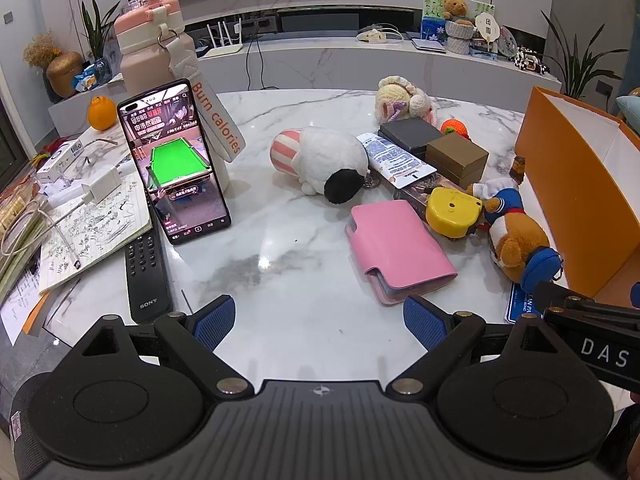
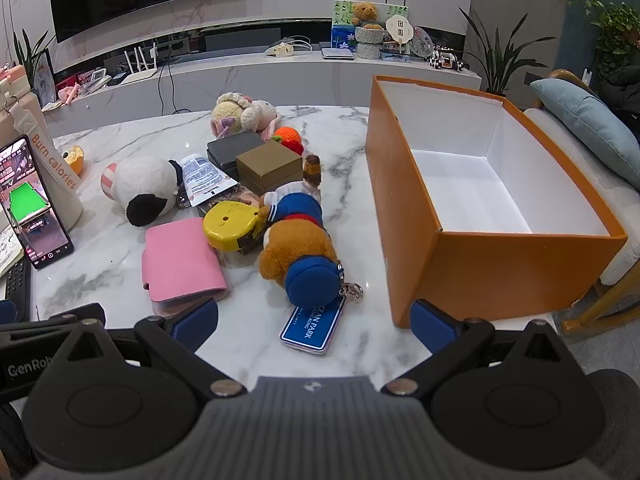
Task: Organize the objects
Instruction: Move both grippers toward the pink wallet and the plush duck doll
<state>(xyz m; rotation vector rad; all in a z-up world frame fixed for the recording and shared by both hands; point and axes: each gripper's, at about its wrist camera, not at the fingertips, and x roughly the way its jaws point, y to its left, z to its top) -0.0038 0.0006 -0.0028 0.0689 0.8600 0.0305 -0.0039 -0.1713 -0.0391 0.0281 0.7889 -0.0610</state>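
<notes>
Both claws gape wide, holding nothing — left gripper (image 1: 319,322), right gripper (image 2: 314,322); beyond lie one pink wallet (image 2: 182,262), one yellow case (image 2: 231,226), two small boxes (image 2: 269,168); one orange box (image 2: 472,264) stands right — open.

Orange box (image 2: 404,216), pink wallet (image 2: 180,260), yellow case (image 2: 228,226), white marble table (image 2: 352,184).
</notes>
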